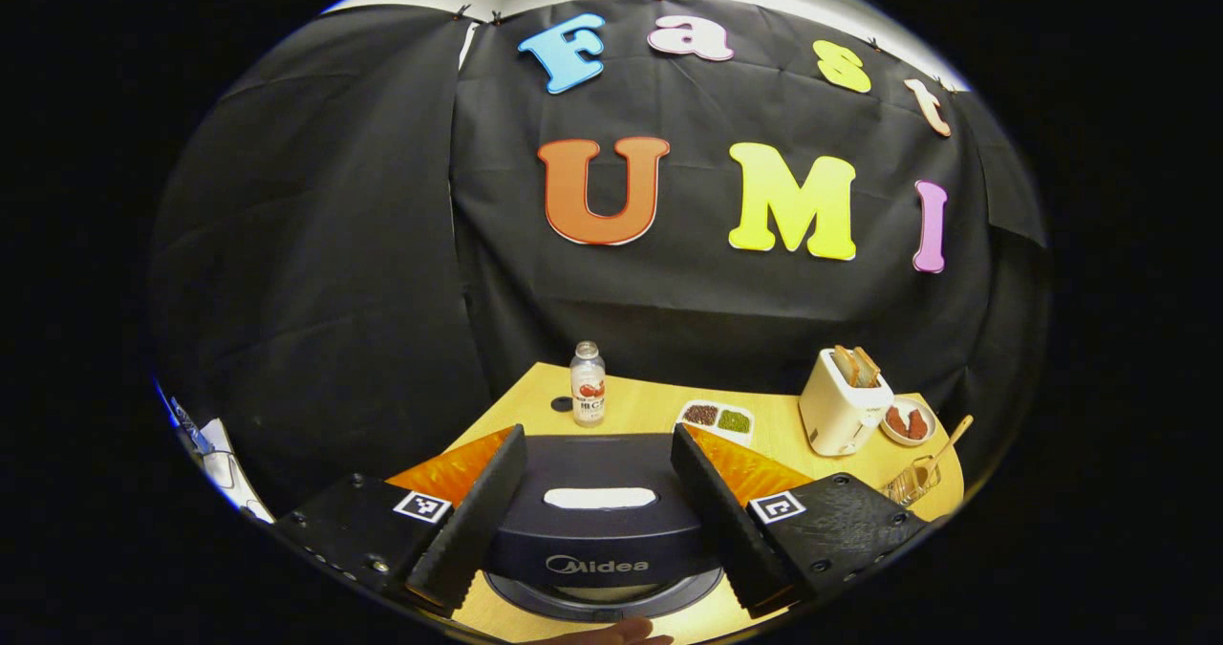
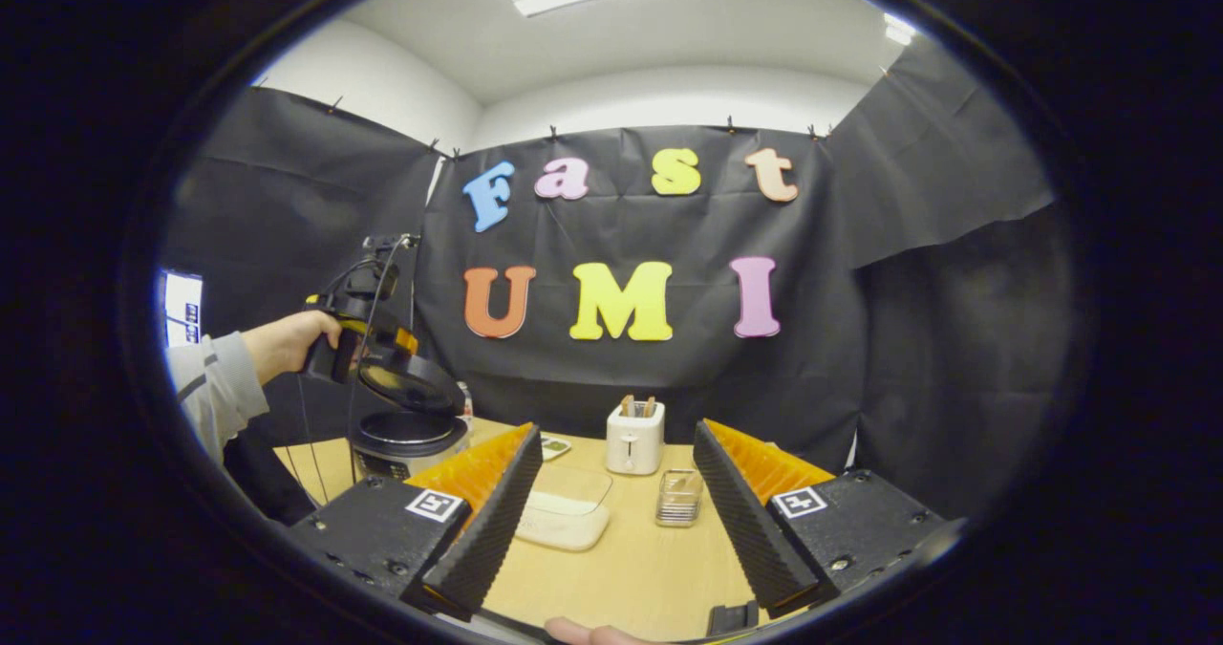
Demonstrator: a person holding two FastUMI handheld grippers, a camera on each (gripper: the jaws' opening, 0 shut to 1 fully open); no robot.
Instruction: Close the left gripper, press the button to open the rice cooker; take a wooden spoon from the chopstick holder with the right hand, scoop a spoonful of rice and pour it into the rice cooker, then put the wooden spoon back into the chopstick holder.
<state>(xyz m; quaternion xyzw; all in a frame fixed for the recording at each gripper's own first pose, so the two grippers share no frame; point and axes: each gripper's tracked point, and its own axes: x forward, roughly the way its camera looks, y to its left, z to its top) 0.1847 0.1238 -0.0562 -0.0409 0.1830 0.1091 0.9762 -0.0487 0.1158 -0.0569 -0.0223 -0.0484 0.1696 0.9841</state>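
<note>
My left gripper (image 1: 599, 502) spread wide, rice cooker (image 1: 599, 530) between and below its fingers, lid up | my right gripper (image 2: 611, 506) wide, empty | wire chopstick holder (image 2: 679, 497) ahead, between its fingers on the table (image 2: 631, 569)

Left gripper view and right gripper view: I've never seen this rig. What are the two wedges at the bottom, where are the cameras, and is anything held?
There is no robot. A person holds a two-finger gripper in each hand, and a camera on each looks along its fingers, the wedges.

In the left gripper view, the left gripper is open over a dark rice cooker. On the wooden table stand a bottle, a two-part tray, a toaster and a chopstick holder with a wooden spoon.

In the right gripper view, the right gripper is open above a clear box. Farther left is the person's hand holding the other gripper. Neither gripper holds anything.
</note>
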